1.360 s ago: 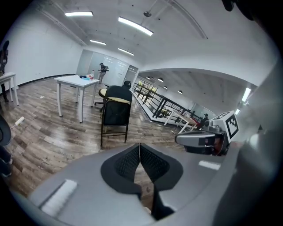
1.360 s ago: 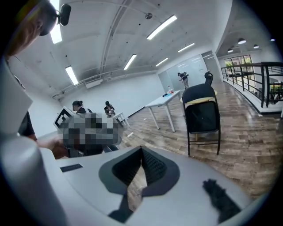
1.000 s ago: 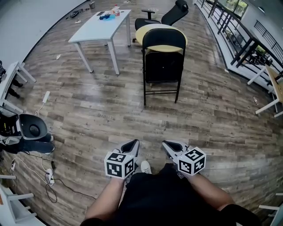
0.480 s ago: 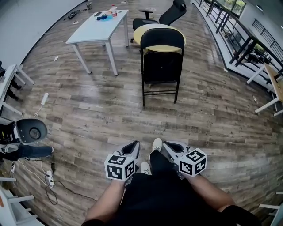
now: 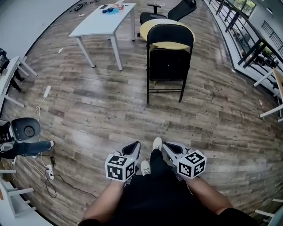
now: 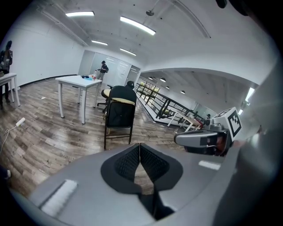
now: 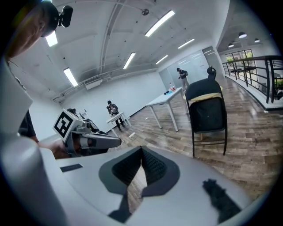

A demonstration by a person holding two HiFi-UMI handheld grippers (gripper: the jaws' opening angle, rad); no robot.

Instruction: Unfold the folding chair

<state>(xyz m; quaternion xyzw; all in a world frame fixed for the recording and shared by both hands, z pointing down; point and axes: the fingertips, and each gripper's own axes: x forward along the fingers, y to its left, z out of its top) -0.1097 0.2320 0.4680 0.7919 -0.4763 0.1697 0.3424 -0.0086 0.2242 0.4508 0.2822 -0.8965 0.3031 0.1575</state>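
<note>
Both forearms reach forward from the body, low and close together, with the left gripper [image 5: 134,144] and the right gripper [image 5: 166,144] side by side, apart, on either side of a stepping shoe [image 5: 157,143]. Each gripper slants forward and down toward the wood floor [image 5: 88,114], marker cube nearest the person. In the left gripper view the jaws are pressed together at the tips with nothing between them, only floor showing through the gap behind. The right gripper view shows the same: tips meeting and empty. The chair [image 5: 170,62] is well ahead of both grippers, untouched, up the head view and slightly right of centre, just right of a white table [image 5: 104,24]. It is folded flat and stands upright on its thin black legs, so its long axis runs vertically, with the rounded back at the top and the seat panel flipped up below it. Its broad face is turned toward the person. A yellow round top [image 5: 170,45] shows just behind the back, and an office chair [image 5: 179,9] sits farther off.
</note>
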